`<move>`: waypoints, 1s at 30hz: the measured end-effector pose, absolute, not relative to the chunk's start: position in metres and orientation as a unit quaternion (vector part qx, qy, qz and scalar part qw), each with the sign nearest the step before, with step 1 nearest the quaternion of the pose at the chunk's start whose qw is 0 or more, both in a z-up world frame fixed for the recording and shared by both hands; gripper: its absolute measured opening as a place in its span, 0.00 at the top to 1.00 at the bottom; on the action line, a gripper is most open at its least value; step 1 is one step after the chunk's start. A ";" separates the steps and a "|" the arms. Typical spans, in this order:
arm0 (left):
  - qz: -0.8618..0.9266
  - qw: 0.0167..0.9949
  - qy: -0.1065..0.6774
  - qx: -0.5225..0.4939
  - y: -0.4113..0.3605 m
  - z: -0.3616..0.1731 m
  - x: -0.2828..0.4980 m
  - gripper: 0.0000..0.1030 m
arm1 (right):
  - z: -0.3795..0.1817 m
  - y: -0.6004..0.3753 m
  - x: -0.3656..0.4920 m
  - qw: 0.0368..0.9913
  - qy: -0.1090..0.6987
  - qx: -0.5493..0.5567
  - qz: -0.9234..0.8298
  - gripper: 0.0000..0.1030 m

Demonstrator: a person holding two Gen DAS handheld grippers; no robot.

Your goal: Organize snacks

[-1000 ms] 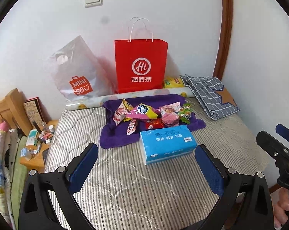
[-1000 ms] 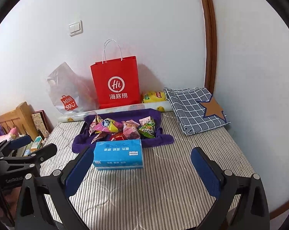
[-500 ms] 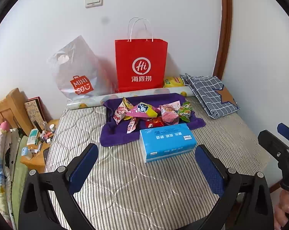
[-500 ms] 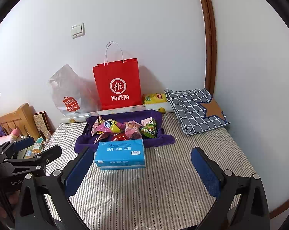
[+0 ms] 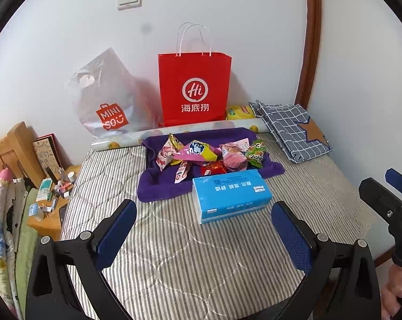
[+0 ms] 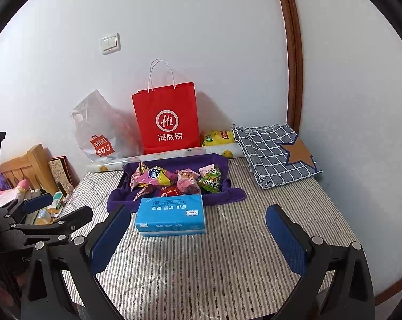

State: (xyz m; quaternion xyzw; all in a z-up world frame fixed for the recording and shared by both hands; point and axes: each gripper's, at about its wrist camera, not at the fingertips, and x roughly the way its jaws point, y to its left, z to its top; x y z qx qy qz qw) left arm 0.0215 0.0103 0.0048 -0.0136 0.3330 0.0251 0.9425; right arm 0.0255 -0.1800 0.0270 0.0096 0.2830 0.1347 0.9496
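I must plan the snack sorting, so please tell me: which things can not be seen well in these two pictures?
- Red snack packet: both views, mostly hidden behind the blue tissue pack.
- Red paper bag and Miniso plastic bag: contents hidden by their own walls.
- Yellow packet: partly behind the rolled sheet.
- Nightstand items: too small.

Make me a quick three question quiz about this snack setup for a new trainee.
1. True or false: the left gripper holds a snack.
2. What does the snack pile lie on: A striped mattress directly, B purple cloth, C checked fabric?
3. Fill in: the box just in front of the snacks is a blue ____ pack.

Key: 1 false, both it and the right gripper are open and empty; 2 B; 3 tissue.
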 end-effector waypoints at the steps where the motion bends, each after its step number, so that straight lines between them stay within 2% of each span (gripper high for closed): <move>1: 0.025 0.942 0.333 -0.013 0.010 0.005 0.021 0.03 | 0.027 -0.180 0.025 0.950 0.282 0.010 0.135 0.00; 30: 0.024 0.946 0.324 -0.014 0.009 0.011 0.016 0.03 | 0.033 -0.175 0.020 0.951 0.276 0.006 0.139 0.00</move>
